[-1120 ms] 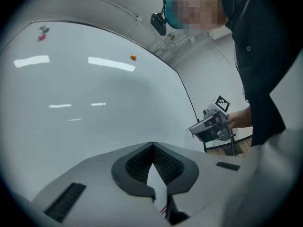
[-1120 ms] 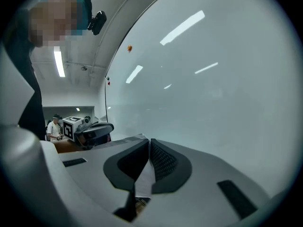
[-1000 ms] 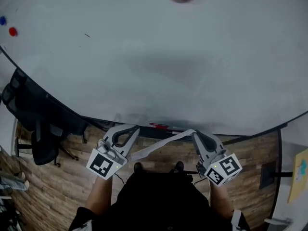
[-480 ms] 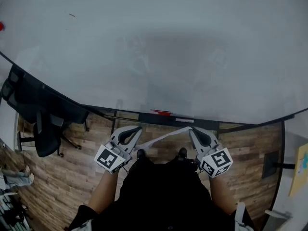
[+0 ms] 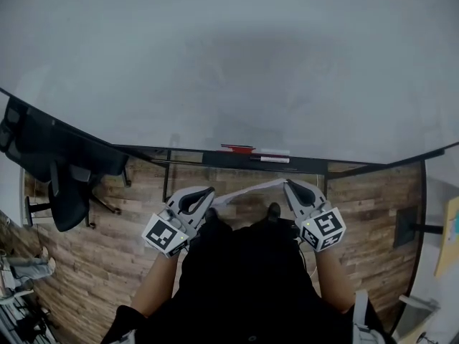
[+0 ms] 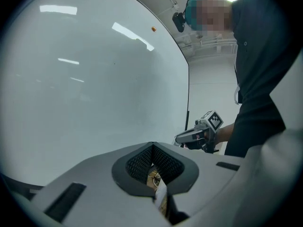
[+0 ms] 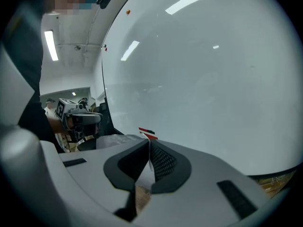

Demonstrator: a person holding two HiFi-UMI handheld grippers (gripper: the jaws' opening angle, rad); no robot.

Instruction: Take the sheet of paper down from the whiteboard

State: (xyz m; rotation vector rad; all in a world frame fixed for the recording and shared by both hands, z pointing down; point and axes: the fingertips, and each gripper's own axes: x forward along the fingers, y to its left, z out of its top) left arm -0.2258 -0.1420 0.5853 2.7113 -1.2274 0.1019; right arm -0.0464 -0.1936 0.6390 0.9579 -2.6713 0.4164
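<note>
Both tongs are clenched on the sheet of paper (image 5: 247, 190). My left tongs (image 5: 209, 194) pinch one end and my right tongs (image 5: 287, 186) pinch the other. The sheet hangs between them as a slack, slightly twisted band in front of my waist. It is clear of the whiteboard (image 5: 229, 63), on my side of its marker ledge (image 5: 215, 157).

I judge the paper to be nearly weightless, thin and floppy. It sags wherever nothing holds it, and it would crease or tear if I drew the two ends apart too hard. A light pinch near an edge is all it needs. Two holds at opposite ends, as now, seem best for keeping it spread and stopping it curling or fluttering. Each gripper view shows a sliver of paper caught where the pads meet.

I count one sheet, two tongs and one whiteboard. There seem to be two markers (image 5: 237, 148) on the ledge, and one office chair (image 5: 50, 170) stands on the wooden floor (image 5: 107, 264) to the left.
</note>
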